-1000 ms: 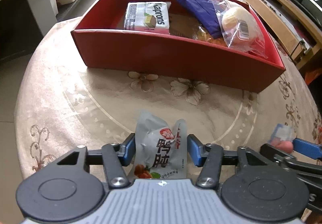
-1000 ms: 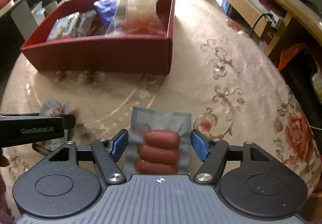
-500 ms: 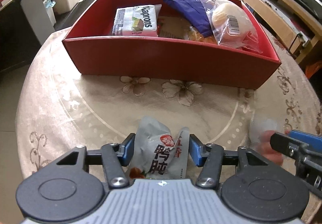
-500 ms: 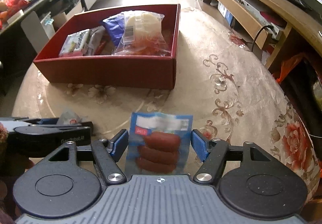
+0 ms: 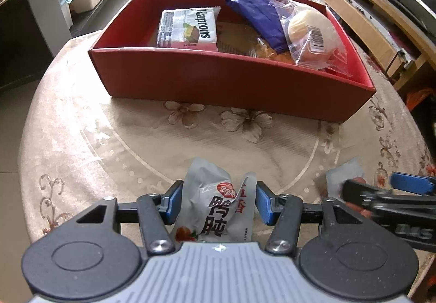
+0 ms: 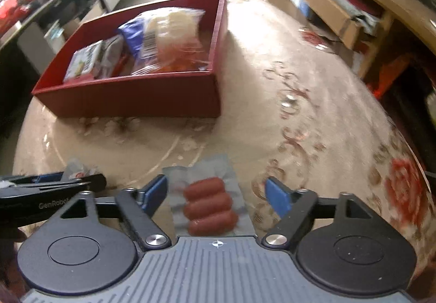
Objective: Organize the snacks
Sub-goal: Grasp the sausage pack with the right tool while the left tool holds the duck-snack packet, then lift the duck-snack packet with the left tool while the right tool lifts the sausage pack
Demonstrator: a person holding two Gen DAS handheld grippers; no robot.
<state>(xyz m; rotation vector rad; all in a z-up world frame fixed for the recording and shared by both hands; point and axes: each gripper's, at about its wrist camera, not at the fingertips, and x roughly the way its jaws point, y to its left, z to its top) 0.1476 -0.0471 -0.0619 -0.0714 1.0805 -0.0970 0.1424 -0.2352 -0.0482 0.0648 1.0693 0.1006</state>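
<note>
wafer pack [image 5: 188,28] in the red box [image 5: 231,79]: "Kaprons" | grey snack pouch [image 5: 218,207]: large Chinese characters "鸭肫" | left gripper [image 6: 49,194] side: "GenRobot" | clear bread bag [image 5: 310,33]: barcode, digits unreadable

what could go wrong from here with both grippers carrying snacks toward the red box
1. In the right wrist view, the right gripper shows gaps between its blue pads and the sausage pack, so the pack may drop.
2. The left gripper pinches only the crumpled grey snack pouch, which could slip out.
3. The red box is already crowded on its right side by the bagged bun; anything dropped there may slide off.
</note>
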